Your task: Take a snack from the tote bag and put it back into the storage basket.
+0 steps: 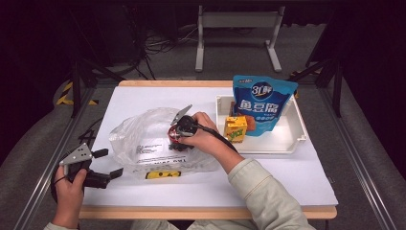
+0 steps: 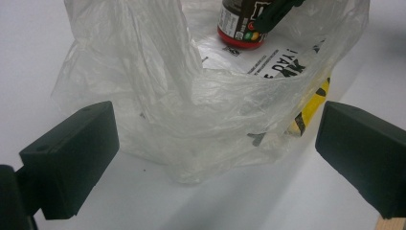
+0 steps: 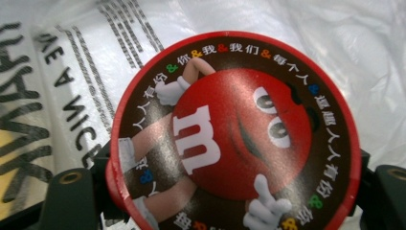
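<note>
A clear plastic bag (image 1: 143,139) lies open on the white table, printed with black letters and a yellow strip (image 1: 163,175). Inside its mouth stands a small red-and-brown M&M's tub (image 1: 175,136). My right gripper (image 1: 178,139) is shut on that tub; in the right gripper view the red lid (image 3: 234,134) sits between the jaws, with bag film (image 3: 335,38) behind. My left gripper (image 1: 110,163) is open at the table's front left, just short of the bag. In the left gripper view the crumpled bag (image 2: 182,96) lies ahead of the open gripper (image 2: 215,158), the tub (image 2: 239,24) beyond.
A white tray (image 1: 287,139) at the right holds a blue pouch (image 1: 261,103) standing upright and a yellow drink carton (image 1: 235,128). The table's wooden front edge (image 1: 206,212) runs close below both forearms. Bare white tabletop lies in front of the bag.
</note>
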`<state>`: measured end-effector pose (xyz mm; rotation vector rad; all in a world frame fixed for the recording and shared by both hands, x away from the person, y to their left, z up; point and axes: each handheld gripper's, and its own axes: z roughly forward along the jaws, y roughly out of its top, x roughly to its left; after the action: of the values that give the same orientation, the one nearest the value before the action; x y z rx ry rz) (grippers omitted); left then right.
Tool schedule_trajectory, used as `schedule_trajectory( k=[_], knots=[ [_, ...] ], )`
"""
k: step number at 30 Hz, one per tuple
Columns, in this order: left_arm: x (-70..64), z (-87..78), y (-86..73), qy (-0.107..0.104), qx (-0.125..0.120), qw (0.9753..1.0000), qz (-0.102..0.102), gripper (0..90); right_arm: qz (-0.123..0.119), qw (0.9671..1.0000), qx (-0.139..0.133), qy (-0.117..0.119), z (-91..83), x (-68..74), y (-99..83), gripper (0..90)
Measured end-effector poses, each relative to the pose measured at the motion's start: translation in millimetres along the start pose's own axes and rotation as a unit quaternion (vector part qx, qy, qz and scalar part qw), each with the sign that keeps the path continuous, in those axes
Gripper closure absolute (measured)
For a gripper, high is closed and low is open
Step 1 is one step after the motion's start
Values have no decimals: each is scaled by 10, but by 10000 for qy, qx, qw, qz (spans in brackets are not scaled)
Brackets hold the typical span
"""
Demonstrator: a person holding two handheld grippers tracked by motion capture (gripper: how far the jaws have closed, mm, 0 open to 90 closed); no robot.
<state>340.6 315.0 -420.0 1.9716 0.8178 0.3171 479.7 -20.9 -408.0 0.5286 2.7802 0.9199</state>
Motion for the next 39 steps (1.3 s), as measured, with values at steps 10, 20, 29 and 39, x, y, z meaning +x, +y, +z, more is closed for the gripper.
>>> schedule_trajectory(
  k=[10,20,29,39],
  knots=[
    [-5,8,9,-16,4,10000,-8,17,-160,9997,-165,70,-241,66,115,252],
    [-5,30,29,-31,-12,10000,-15,17,-276,9992,-278,103,-498,127,152,252],
    [9,57,51,-56,-7,10000,51,17,-303,9989,-363,38,-745,136,123,252],
    [12,87,69,-72,17,9999,72,17,-341,9987,-357,-94,-1066,122,28,252]
  ],
)
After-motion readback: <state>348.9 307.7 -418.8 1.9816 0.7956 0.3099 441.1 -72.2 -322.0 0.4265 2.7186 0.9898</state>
